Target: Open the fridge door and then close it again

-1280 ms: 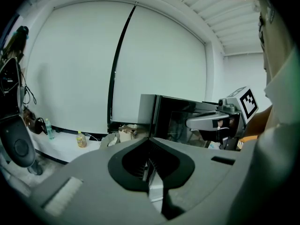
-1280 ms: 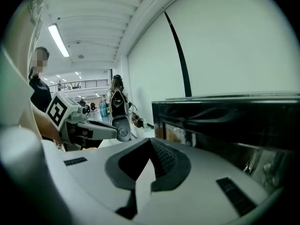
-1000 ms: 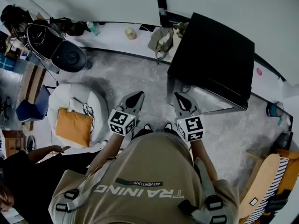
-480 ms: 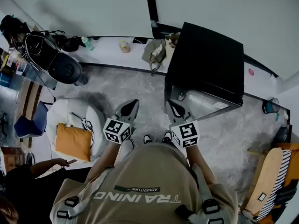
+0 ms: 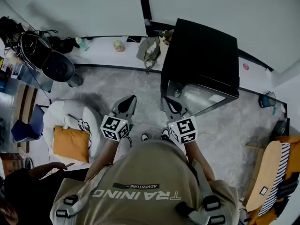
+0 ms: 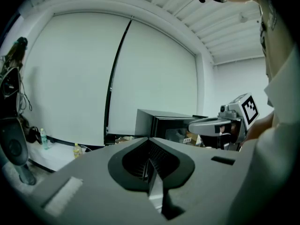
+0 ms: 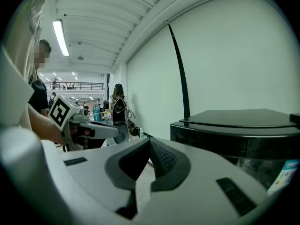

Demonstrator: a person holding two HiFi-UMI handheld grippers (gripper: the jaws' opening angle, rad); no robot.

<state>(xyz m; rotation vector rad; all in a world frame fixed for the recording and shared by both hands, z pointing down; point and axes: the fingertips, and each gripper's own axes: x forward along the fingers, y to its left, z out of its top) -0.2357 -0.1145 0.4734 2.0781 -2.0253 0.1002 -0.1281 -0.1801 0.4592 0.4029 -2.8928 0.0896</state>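
Observation:
A small black fridge (image 5: 201, 50) stands against the white wall, its glass door (image 5: 199, 100) shut and facing me. It also shows in the left gripper view (image 6: 161, 123) and in the right gripper view (image 7: 243, 128). My left gripper (image 5: 130, 100) is held level over the floor, left of the fridge, jaws shut and empty (image 6: 149, 138). My right gripper (image 5: 168, 100) hangs beside the fridge's front left corner, apart from the door, shut on nothing (image 7: 150, 139). Each gripper appears in the other's view: the right one (image 6: 191, 123), the left one (image 7: 123, 132).
A white beanbag with an orange cushion (image 5: 70, 135) lies at my left. A dark round chair (image 5: 57, 65) stands farther back. Bottles (image 5: 118, 45) and a bag (image 5: 149, 48) sit on the ledge by the wall. Another person's hand (image 5: 58, 165) is at lower left; a striped seat (image 5: 267, 177) is right.
The whole view has slid a little, with the fridge now slightly more left and higher. Both grippers stay side by side and shut, the right one a bit nearer the fridge corner.

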